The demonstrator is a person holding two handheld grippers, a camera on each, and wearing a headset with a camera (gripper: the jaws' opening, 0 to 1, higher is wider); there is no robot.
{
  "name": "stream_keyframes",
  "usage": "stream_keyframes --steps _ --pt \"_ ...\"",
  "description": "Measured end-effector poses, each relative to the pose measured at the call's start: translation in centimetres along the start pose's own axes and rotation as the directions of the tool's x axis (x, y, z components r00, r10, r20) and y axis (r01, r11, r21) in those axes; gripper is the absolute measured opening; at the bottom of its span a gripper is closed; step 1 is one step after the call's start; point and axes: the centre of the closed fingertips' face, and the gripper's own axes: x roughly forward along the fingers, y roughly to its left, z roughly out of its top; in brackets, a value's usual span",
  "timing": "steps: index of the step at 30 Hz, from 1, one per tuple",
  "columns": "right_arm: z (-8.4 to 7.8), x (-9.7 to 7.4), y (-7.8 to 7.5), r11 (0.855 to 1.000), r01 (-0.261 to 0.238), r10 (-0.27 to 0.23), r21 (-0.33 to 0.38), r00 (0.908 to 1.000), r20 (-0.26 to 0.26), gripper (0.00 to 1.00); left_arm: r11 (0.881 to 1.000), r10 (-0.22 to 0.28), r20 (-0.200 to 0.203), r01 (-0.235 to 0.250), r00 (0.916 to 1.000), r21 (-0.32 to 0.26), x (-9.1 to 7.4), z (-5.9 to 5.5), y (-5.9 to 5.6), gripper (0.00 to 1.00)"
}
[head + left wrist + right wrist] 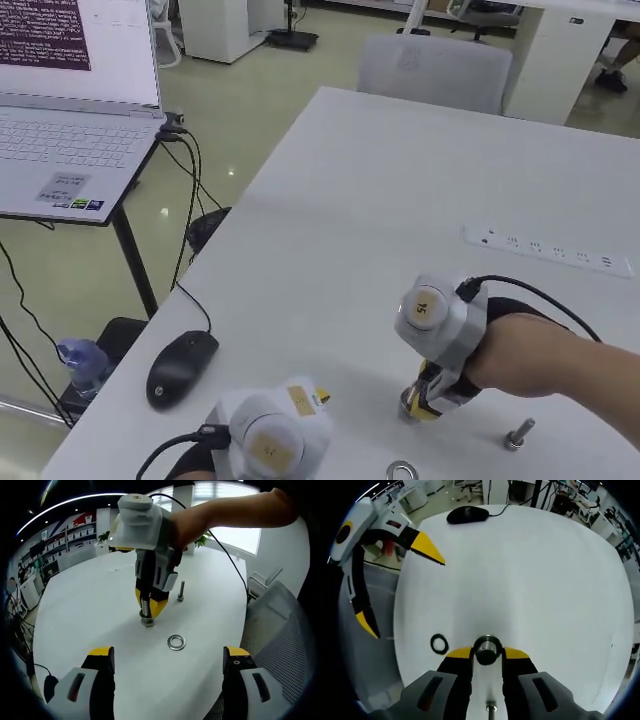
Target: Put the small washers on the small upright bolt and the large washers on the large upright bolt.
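Note:
My right gripper (420, 403) points down over the large upright bolt (146, 615) on the white table. In the right gripper view its jaws (487, 652) are shut on a silver ring, a large washer (487, 649), at the bolt's top. The small upright bolt (518, 433) stands a little to the right of it. A loose washer (176, 642) lies flat on the table between the two grippers. My left gripper (168, 655) hovers wide open near the table's front edge, with nothing between its fingers, facing the bolts.
A black mouse (181, 366) with its cable lies at the table's left edge. A white power strip (545, 250) sits at the far right. An open laptop (70, 140) rests on a stand to the left, and a grey chair (435, 70) stands behind the table.

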Motion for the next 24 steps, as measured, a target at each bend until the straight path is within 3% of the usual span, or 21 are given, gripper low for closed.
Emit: stream_keyframes --steps 24 --pt "-0.5 1.2 -0.2 1.0 -0.003 0.003 0.001 0.9999 -0.013 0.22 1.0 -0.008 -0.008 0.008 0.9999 0.002 0.2 -0.5 0.2 0.89"
